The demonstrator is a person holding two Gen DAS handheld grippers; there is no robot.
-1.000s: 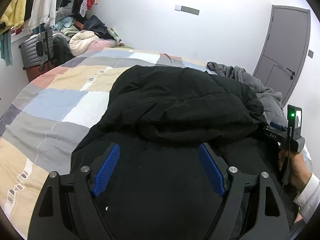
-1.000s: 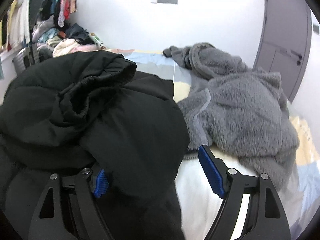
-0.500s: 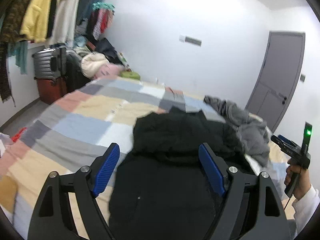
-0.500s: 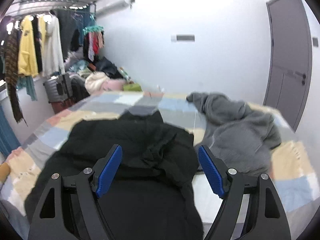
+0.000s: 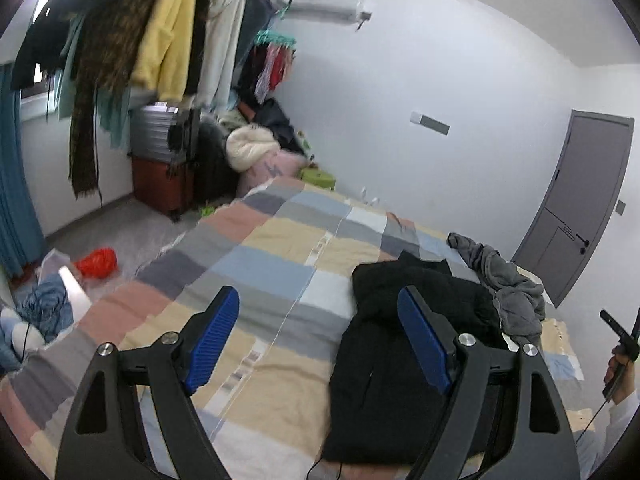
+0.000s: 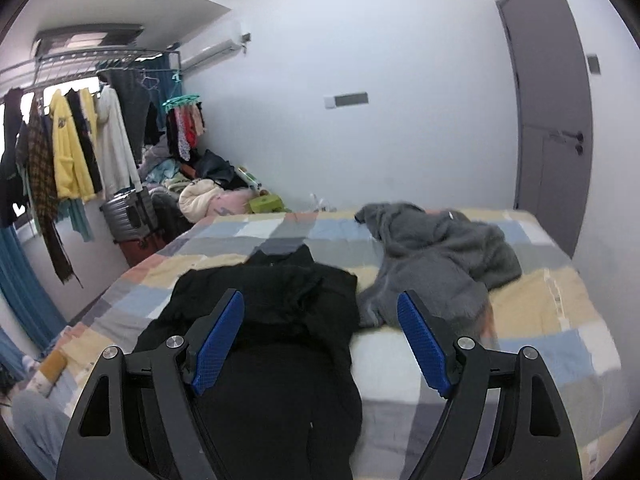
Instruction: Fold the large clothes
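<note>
Both grippers were spread wide with nothing between the pads, well above the bed. Left gripper (image 5: pixel 318 344) had its blue pads (image 5: pixel 212 340) apart, bare patchwork bedspread (image 5: pixel 256 264) showing through the gap. Right gripper (image 6: pixel 320 340) likewise released, blue pads (image 6: pixel 424 344) clear of fabric, aimed over the garment. Black jacket (image 6: pixel 280 320) lay flat on the bedspread, folded into a long narrow shape, its upper part doubled over with some bunching at the top; in the left view it sat right of centre (image 5: pixel 400 352), partly behind the right-side finger. Grey fleece garment (image 6: pixel 436 256) lay crumpled just beside the jacket's right edge, appearing to touch it near the top, unfolded. At the far right edge of the left view, a hand (image 5: pixel 618 368) in a white sleeve held the other gripper's handle; its fingers were out of frame there. Background: clothes rail (image 6: pixel 72 136) with hanging garments, suitcases (image 5: pixel 160 160), grey door (image 6: pixel 552 120).
</note>
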